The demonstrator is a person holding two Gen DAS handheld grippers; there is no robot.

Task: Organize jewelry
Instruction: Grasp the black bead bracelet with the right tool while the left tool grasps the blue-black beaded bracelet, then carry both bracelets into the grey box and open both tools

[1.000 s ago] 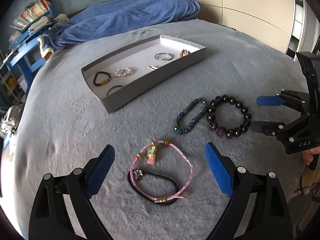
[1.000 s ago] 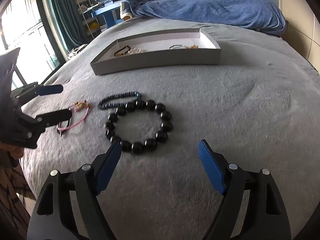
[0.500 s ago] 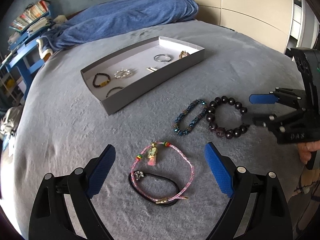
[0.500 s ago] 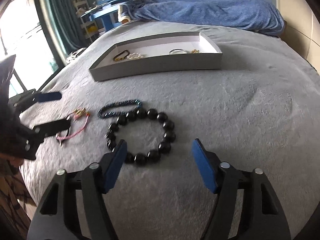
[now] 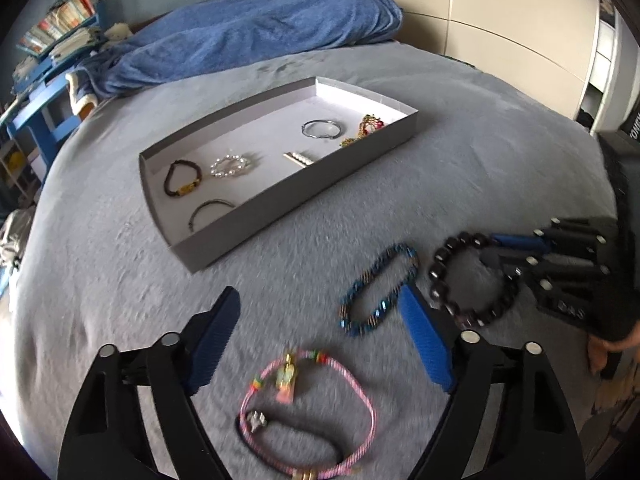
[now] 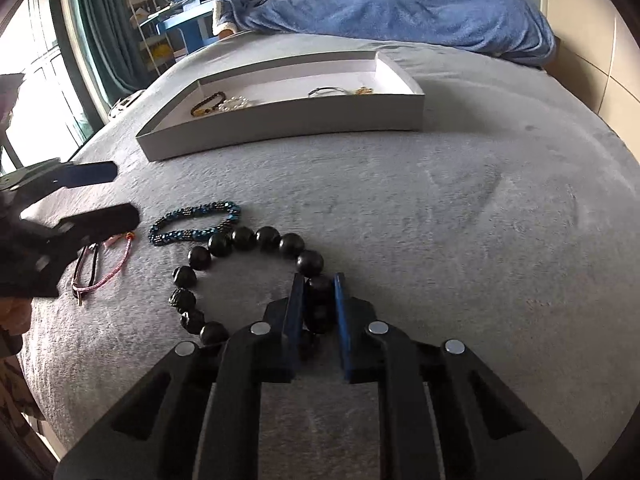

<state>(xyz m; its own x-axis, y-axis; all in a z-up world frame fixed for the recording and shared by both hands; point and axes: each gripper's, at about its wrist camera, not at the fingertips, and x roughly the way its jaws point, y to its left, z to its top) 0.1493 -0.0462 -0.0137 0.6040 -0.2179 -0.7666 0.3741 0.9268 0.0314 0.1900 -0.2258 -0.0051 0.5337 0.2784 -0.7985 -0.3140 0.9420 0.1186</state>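
A black bead bracelet (image 6: 240, 240) lies on the grey bed, and my right gripper (image 6: 317, 284) is shut on its near side; it also shows in the left wrist view (image 5: 440, 272). A blue bead bracelet (image 5: 378, 290) lies just left of it, also seen in the right wrist view (image 6: 192, 226). A pink cord bracelet (image 5: 316, 412) and a black cord (image 5: 256, 440) lie under my open left gripper (image 5: 320, 320). The grey tray (image 5: 280, 200) holds several pieces of jewelry.
A blue blanket (image 5: 248, 36) is heaped at the bed's far end. A blue shelf with books (image 5: 52, 60) stands at the far left. Cream wardrobe doors (image 5: 500, 32) are at the right. A window with curtains (image 6: 60, 60) is at the left in the right wrist view.
My right gripper has moved forward and down and shut on the near side of the black bead bracelet. My left gripper has moved forward a little over the pink cord, still open.
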